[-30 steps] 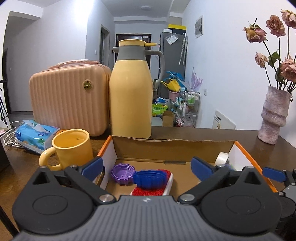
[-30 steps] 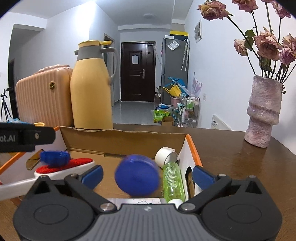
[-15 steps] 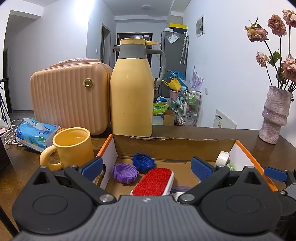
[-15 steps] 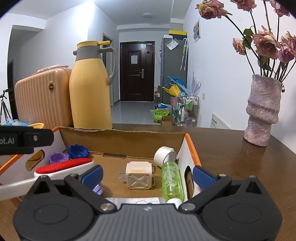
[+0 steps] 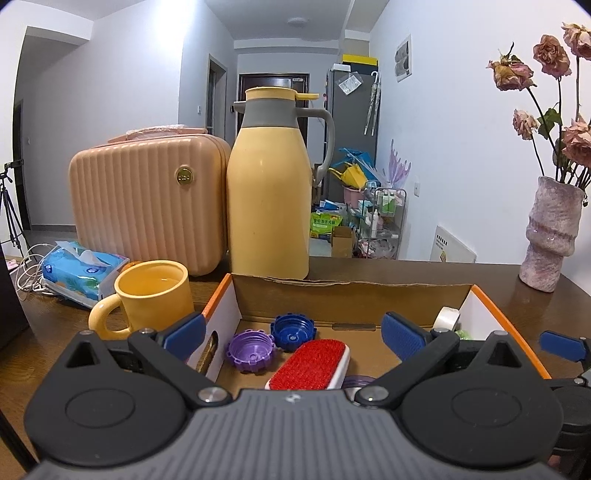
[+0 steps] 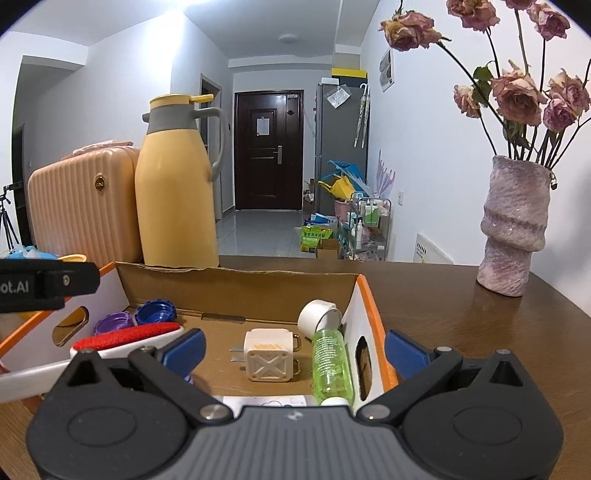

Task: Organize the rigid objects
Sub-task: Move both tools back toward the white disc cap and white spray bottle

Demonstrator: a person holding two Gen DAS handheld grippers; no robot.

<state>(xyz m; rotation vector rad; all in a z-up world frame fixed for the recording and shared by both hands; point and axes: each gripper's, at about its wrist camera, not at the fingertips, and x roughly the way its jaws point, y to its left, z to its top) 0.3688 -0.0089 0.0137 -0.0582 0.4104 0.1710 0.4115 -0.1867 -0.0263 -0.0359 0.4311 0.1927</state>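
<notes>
Blue cap (image 5: 292, 331) now rests beside purple cap (image 5: 250, 350).

Cool, even indoor light filled both fisheye views, brightest where glare washed out the upper white wall (image 5: 162, 44) in the left view and the ceiling (image 6: 192, 11) in the right. A round ceiling lamp (image 5: 297, 21) showed in the hallway. The brown counter (image 6: 461, 317) carried a soft sheen and faint reflections near the vase (image 6: 513, 225). Straight walls bowed toward the edges, and dark vignetting cut the corners. Focus held sharp throughout, with no motion blur; shadows inside the cardboard box (image 6: 236, 291) stayed soft.
</notes>
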